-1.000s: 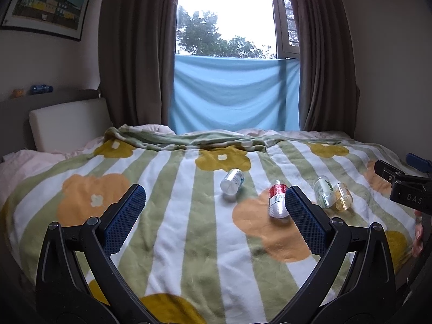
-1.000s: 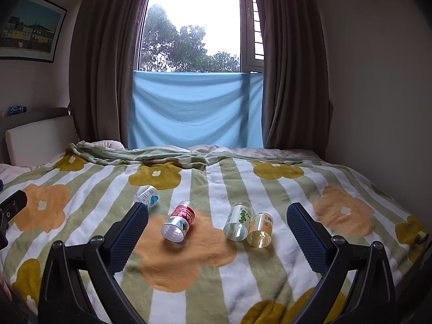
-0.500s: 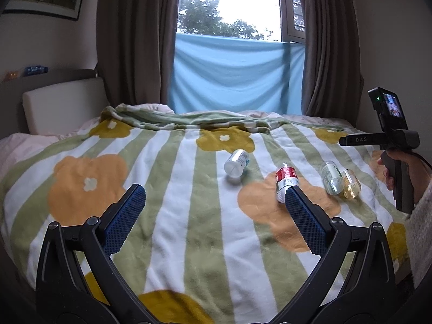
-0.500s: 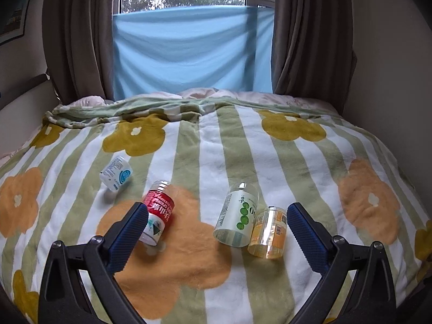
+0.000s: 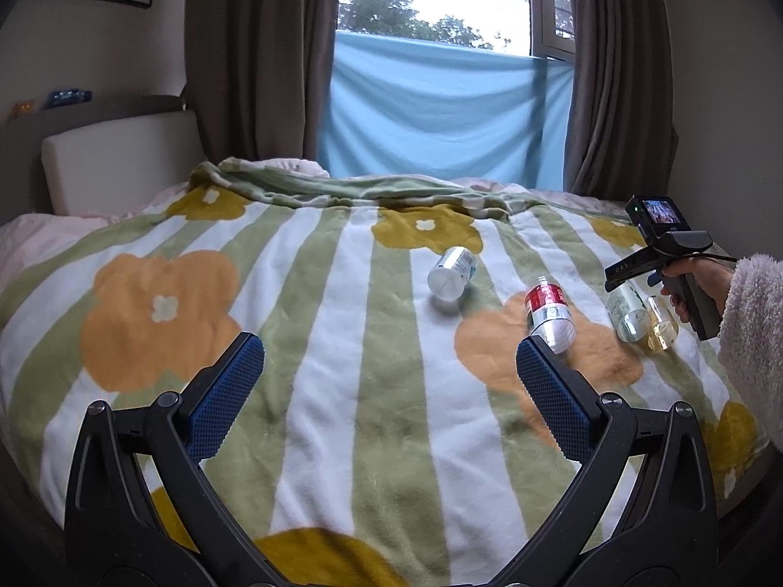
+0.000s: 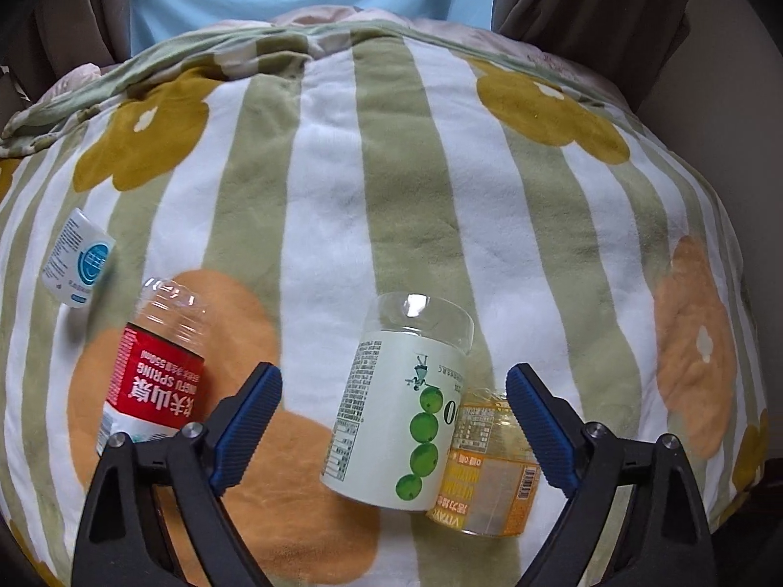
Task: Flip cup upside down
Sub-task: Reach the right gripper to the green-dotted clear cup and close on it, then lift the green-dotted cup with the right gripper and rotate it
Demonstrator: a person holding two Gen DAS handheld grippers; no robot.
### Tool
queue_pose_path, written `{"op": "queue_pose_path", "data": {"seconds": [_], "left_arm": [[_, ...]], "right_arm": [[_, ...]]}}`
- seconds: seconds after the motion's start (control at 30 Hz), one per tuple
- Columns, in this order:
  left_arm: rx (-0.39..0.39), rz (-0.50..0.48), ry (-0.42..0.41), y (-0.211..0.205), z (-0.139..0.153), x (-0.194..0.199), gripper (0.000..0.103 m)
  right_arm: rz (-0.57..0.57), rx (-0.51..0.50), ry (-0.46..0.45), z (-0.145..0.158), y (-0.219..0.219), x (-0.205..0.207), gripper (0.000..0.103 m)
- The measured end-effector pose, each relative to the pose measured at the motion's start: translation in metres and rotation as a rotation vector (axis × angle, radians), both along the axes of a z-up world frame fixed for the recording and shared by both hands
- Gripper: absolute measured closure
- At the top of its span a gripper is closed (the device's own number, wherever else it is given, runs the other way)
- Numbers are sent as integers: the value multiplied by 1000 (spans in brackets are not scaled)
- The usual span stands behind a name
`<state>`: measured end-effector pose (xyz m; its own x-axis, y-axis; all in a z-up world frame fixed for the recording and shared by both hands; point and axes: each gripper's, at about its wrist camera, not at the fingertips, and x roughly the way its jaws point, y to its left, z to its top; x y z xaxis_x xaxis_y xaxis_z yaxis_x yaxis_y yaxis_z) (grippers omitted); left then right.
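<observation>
Several cut-bottle cups lie on their sides on the striped flower blanket (image 6: 323, 186). The green-dot cup (image 6: 401, 420) and the yellow cup (image 6: 494, 469) touch each other and lie between the open fingers of my right gripper (image 6: 394, 381), which hovers just above them. The red-label cup (image 6: 156, 372) lies left of it, and the white-blue cup (image 6: 76, 257) farther left. My left gripper (image 5: 386, 362) is open and empty over the blanket (image 5: 342, 391), short of the red-label cup (image 5: 548, 310) and the white-blue cup (image 5: 452, 274).
The right gripper's handle and a hand in a fleece sleeve (image 5: 695, 283) show at the right of the left wrist view. A headboard cushion (image 5: 122, 156) stands at left, with curtains (image 5: 259, 58) and a blue cloth (image 5: 440, 112) beyond the bed.
My right gripper has moved forward and down, close over the green-dot and yellow cups. My left gripper has shifted slightly. All cups lie where they were.
</observation>
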<state>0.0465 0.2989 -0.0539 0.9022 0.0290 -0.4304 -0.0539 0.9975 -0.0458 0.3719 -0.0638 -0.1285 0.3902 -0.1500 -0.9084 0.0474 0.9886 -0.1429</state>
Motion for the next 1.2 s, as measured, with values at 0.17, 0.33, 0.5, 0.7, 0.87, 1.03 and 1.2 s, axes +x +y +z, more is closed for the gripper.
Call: {"op": "queue_pose_path", "data": {"seconds": [0.17, 0.33, 0.5, 0.7, 0.87, 1.03, 1.2], "left_arm": [[0, 1, 8, 1, -3, 3, 0], [7, 1, 17, 0, -5, 4, 0], [6, 0, 14, 1, -5, 4, 0], [8, -7, 13, 1, -4, -3, 0], [-15, -23, 37, 1, -6, -11, 0], [-27, -49, 61, -2, -9, -17, 0], [-44, -63, 142, -4, -16, -18, 0]], "right_arm": [[-41, 0, 60, -20, -3, 13, 27], [-47, -40, 90, -33, -1, 17, 39], [-35, -51, 76, -32, -2, 13, 43], [47, -32, 18, -7, 12, -14, 43], [153, 46, -55, 24, 41, -69, 43], [271, 126, -78, 36, 78, -129, 43], [362, 181, -71, 26, 115, -171, 43]]}}
